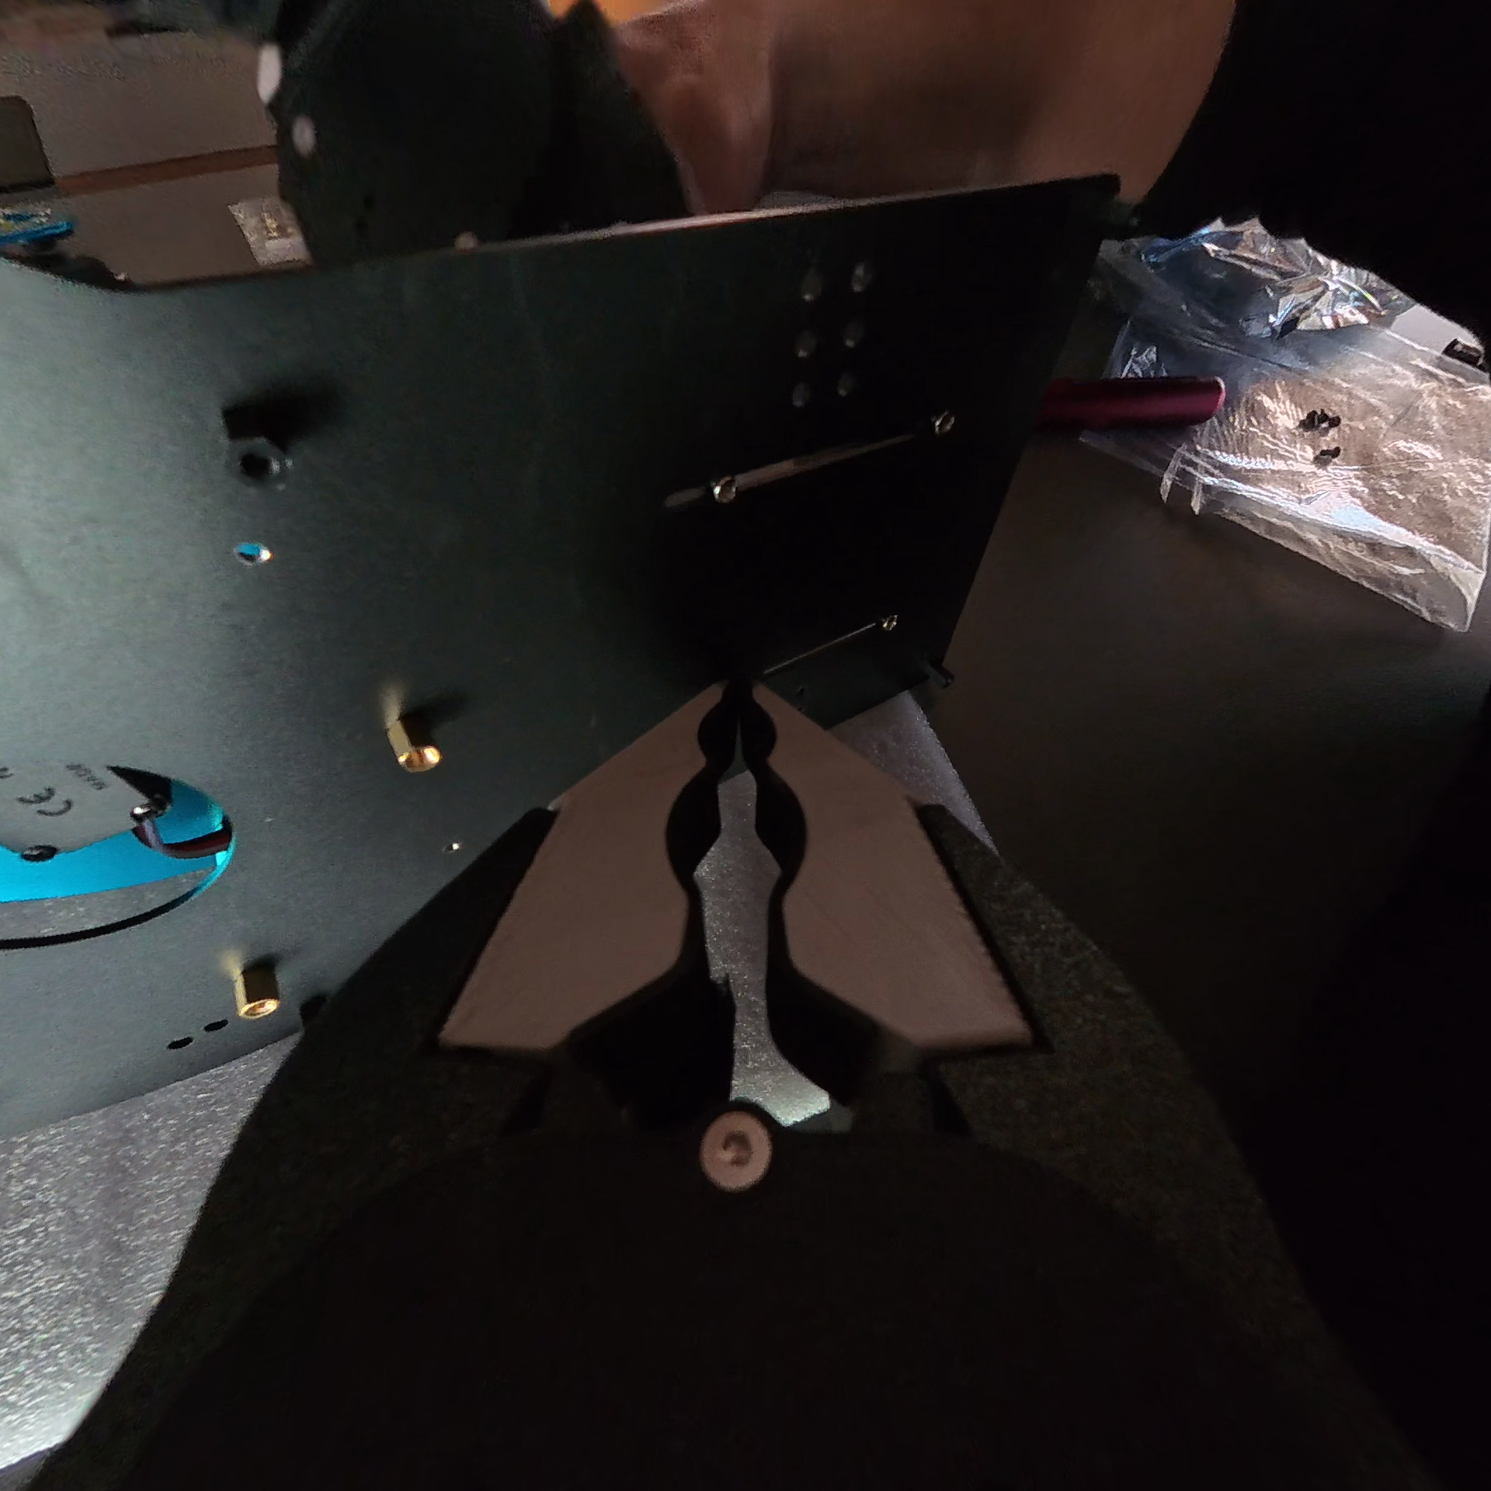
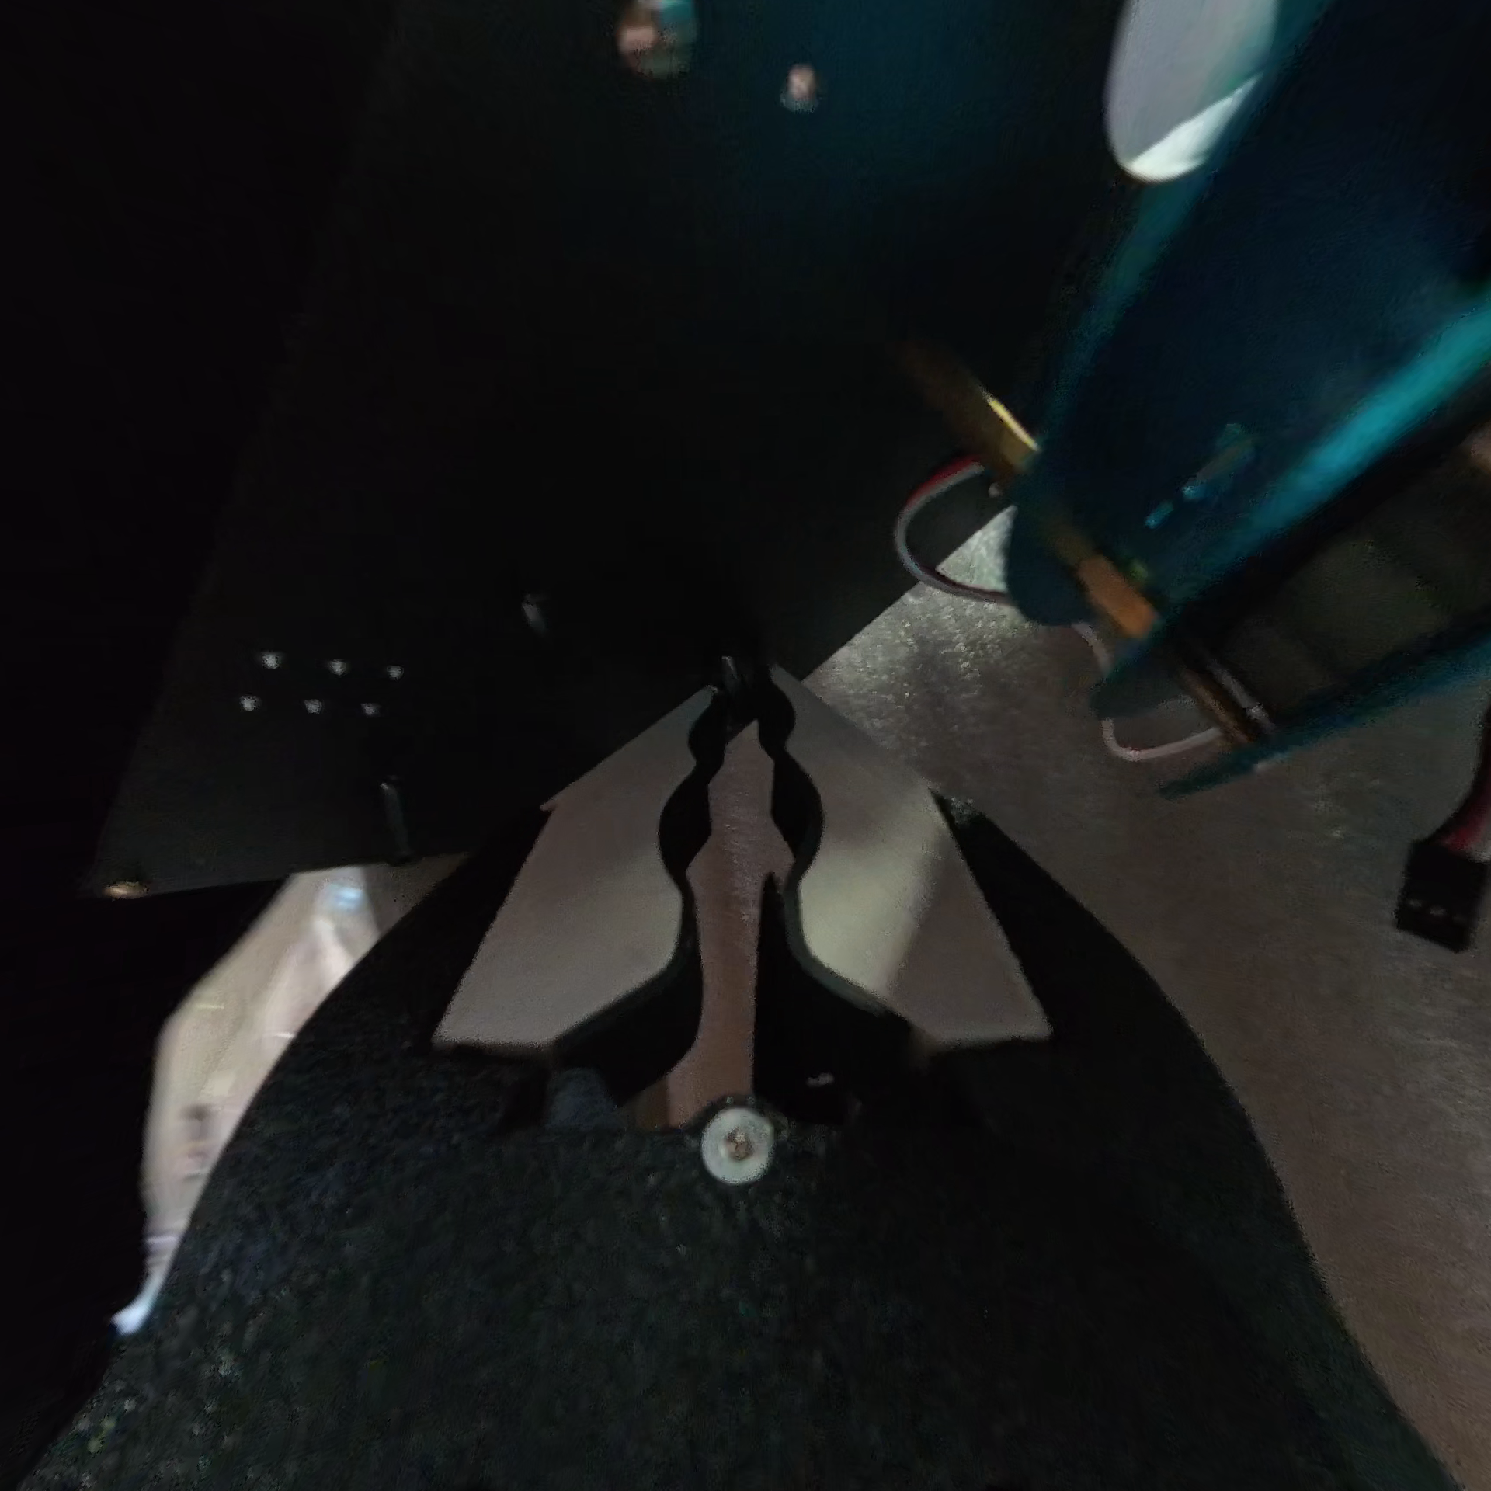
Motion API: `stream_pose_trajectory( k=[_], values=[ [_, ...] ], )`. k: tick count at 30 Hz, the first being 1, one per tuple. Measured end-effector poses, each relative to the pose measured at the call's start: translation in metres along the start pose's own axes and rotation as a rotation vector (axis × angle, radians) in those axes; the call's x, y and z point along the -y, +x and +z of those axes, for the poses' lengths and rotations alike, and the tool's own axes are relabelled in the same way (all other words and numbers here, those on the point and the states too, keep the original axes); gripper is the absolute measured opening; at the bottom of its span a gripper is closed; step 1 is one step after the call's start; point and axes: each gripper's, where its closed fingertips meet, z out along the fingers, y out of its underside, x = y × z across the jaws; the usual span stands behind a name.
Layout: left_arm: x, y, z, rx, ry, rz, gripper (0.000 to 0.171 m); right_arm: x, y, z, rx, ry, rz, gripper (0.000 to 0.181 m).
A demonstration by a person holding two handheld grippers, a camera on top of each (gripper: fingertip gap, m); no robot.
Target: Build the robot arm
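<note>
- The left gripper [image 1: 740,695] is pinched almost closed on the bottom edge of a big black metal plate [image 1: 500,452].
- The plate stands tilted up off the table [image 1: 1170,726], not flat.
- White foam [image 1: 895,746] lies under the plate, just past the gripper tips.
- Two gold posts [image 1: 413,746] stick out of the plate on the left side.
- A bright blue fan [image 1: 121,871] shows through a round hole in the plate, far to the left.
- Six small holes [image 1: 831,335] sit near the top right of the plate, with two thin slots below them.
- Clear plastic bags [image 1: 1323,452] lie on the table to the right, with tiny black screws inside one.
- A dark red tool handle [image 1: 1138,399] lies beside the bags.
- A person's hand [image 1: 847,97] is above the top edge of the plate.
- The right gripper [image 2: 746,700] is also nearly closed, and its tips nip the plate's [image 2: 524,444] lower edge.
- In the right wrist view the blue fan frame [image 2: 1259,403] hangs off the plate on the right, with a gold post [image 2: 992,423] next to it.
- White and red wires [image 2: 920,532] loop out by the fan.
- A small black plug [image 2: 1440,895] rests on the table [image 2: 1049,807] at the far right.
</note>
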Motion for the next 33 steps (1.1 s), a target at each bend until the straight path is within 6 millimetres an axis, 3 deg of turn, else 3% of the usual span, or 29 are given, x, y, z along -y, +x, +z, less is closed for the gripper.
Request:
stream_pose_trajectory(
  k=[3,5,14,18,27,33],
  values=[
    [0.000,0.001,-0.001,-0.017,0.007,-0.030,0.000,0.001,0.004,-0.001,-0.177,0.005,-0.291,0.008],
    [0.000,0.000,-0.003,-0.014,0.012,-0.038,0.000,0.000,0.005,-0.001,-0.250,0.008,-0.384,0.008],
    [-0.003,0.001,0.001,-0.022,0.025,-0.077,0.000,0.001,0.005,-0.002,-0.273,0.047,-0.424,0.007],
    [-0.003,0.001,0.001,0.001,0.012,-0.034,0.000,-0.001,0.002,-0.001,-0.158,0.045,-0.307,0.006],
    [-0.004,-0.001,0.002,0.032,0.002,0.085,0.000,-0.004,-0.005,-0.001,0.180,-0.002,0.143,0.004],
    [-0.005,-0.001,0.002,0.126,-0.006,0.245,0.000,-0.004,-0.006,-0.001,0.198,-0.015,0.328,0.004]
  ],
)
